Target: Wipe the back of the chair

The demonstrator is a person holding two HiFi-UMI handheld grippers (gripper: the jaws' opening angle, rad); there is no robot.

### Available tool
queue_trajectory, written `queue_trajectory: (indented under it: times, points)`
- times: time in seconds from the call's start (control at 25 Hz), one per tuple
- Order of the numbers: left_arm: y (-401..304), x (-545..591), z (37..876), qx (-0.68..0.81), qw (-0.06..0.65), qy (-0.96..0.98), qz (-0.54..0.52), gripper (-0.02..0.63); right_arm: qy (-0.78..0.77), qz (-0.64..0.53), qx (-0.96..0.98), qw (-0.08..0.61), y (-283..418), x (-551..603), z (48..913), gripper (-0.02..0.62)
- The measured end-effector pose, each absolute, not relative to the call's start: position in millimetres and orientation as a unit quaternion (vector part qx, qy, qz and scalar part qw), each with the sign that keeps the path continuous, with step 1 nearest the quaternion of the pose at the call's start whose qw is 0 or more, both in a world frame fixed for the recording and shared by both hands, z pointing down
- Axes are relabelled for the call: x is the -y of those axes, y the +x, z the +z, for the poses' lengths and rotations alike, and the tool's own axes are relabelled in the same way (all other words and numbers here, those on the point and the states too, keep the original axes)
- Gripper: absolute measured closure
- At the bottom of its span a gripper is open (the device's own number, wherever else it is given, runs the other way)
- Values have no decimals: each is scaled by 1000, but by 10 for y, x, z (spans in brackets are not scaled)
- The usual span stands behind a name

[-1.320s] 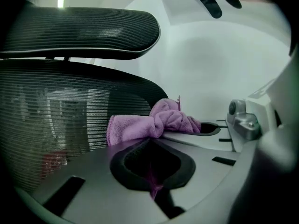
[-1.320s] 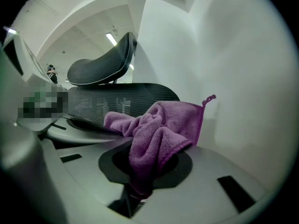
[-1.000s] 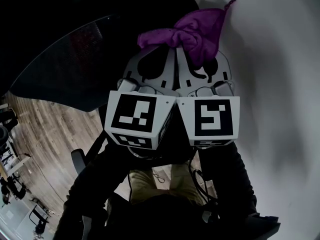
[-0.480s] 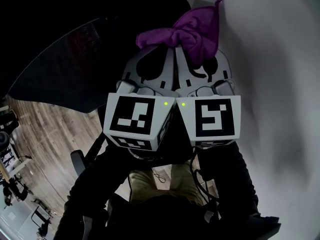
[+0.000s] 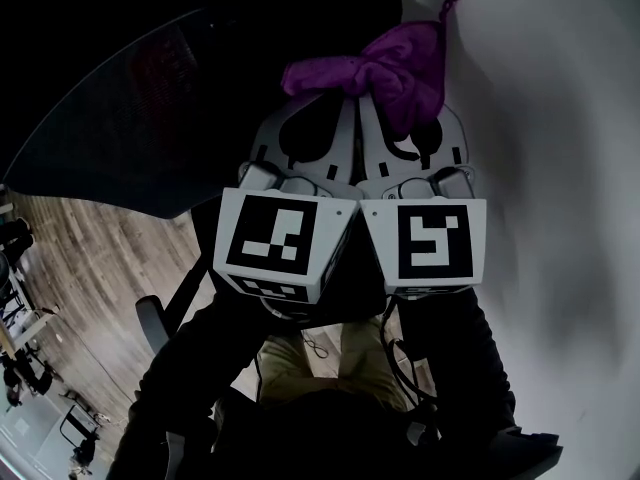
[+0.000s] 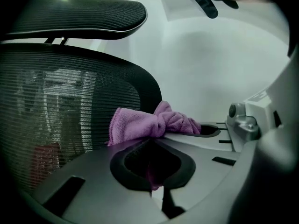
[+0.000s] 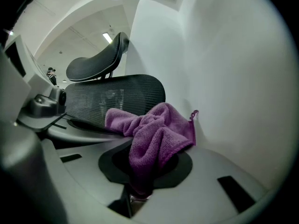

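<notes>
A purple cloth [image 5: 385, 68] is bunched between my two grippers, which are side by side. The left gripper [image 5: 322, 93] is shut on the cloth's left end [image 6: 140, 125]. Shut on the right part [image 7: 154, 134] is the right gripper [image 5: 388, 106], and a fold hangs down through its jaws. The cloth rests against the upper edge of the chair's black mesh back [image 5: 150, 118] [image 6: 56, 106] [image 7: 117, 97]. Above the back sits the black headrest [image 6: 79, 15] [image 7: 98, 62].
A white wall [image 5: 560, 118] stands close on the right, just behind the cloth. Wooden floor [image 5: 90, 268] shows at the lower left, with a black armrest [image 5: 152, 318] there. The person's khaki trousers [image 5: 300, 363] are below the grippers.
Both grippers and the cloth have shifted slightly to the right along the top of the chair back. Both grips on the cloth are unchanged.
</notes>
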State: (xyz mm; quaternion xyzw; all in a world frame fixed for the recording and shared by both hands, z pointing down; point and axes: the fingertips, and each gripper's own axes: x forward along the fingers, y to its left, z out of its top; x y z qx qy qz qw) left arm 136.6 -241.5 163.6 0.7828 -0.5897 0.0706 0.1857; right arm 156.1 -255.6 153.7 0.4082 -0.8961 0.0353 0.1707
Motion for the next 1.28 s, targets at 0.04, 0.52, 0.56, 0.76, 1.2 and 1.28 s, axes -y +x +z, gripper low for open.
queue_trajectory:
  times: [0.04,0.52,0.56,0.76,1.2,1.28]
  points:
    - [1371,2419,1626,589,186,783,69,606,408,33,896,172,1565,2560,1527,531]
    - [1378,2401,1660,586,189,785,69,606,412,24,891,187,1570,2553,1559,530]
    - [1372,2397,1662,587,190,784,67,606,410,23,892,188,1564,2549,1561,531]
    - [1312,2380,1672,597,193,776,63,606,399,20,897,191,1498,2537,1563,531]
    - [903,2331,1678,613,205,761,55,606,380,23,903,199,1083,2496,1568,531]
    - [772,2280,1660,615,206,759,55,606,376,21,904,201,949,2447,1549,531]
